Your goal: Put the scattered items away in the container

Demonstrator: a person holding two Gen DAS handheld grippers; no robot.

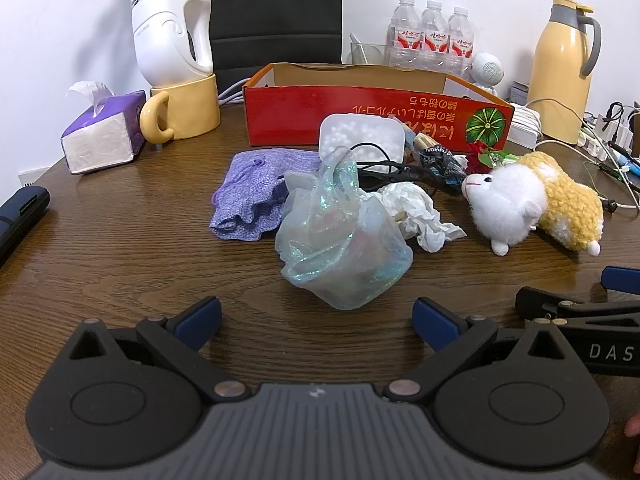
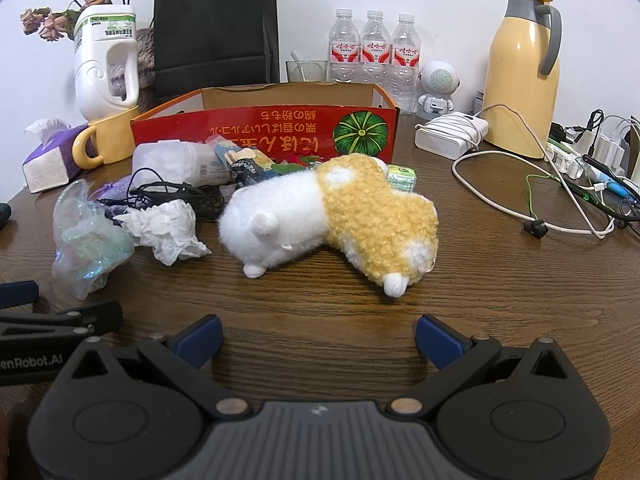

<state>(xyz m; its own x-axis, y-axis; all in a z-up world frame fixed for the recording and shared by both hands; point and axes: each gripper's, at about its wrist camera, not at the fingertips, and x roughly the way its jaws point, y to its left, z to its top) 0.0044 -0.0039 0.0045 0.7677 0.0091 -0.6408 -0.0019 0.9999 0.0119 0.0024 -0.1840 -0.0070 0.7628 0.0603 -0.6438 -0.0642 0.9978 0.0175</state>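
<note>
Both wide-open grippers (image 1: 316,322) (image 2: 319,336) just short of scattered items (image 1: 344,216).

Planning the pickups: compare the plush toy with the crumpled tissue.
The plush toy is bulky, fluffy, white and yellow; the crumpled tissue is smaller, flat-sided, plain white. The toy lies on its side directly ahead of the open right gripper; the tissue sits off to its left, against the iridescent pouch. Both rest on the table, outside the red box.
</note>
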